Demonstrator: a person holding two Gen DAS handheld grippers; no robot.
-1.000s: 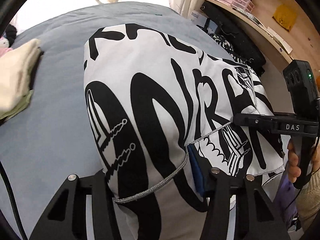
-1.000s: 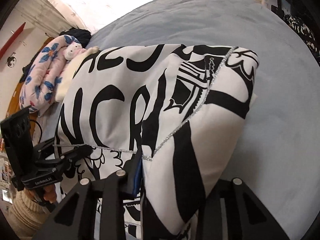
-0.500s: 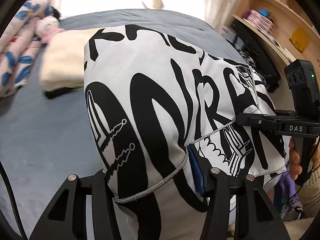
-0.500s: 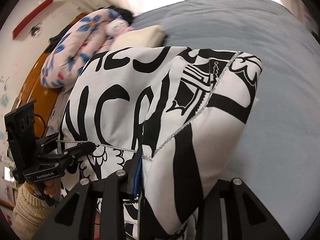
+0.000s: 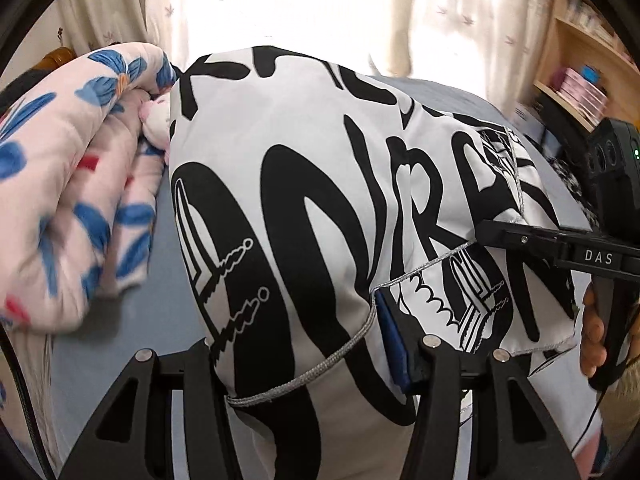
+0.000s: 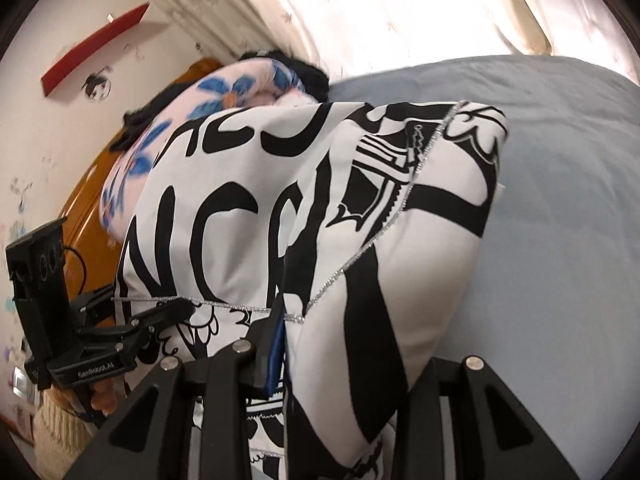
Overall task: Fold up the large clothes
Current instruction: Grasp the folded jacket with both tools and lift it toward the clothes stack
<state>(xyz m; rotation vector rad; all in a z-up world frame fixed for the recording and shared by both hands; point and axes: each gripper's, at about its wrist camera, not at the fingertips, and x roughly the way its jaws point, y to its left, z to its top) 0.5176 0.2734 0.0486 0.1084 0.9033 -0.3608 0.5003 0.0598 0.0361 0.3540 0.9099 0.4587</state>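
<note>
Both grippers, left gripper (image 5: 304,364) and right gripper (image 6: 352,364), hold the folded black-and-white cloth (image 5: 320,200) up over the bed (image 6: 560,160). Next, I think, lay it down flat.

A big bed (image 5: 132,320) with a soft grey-blue cover has a rolled pink blanket (image 5: 68,184) with blue flowers lying on it, and a small pink and white soft toy (image 5: 157,126) beside the blanket.
</note>
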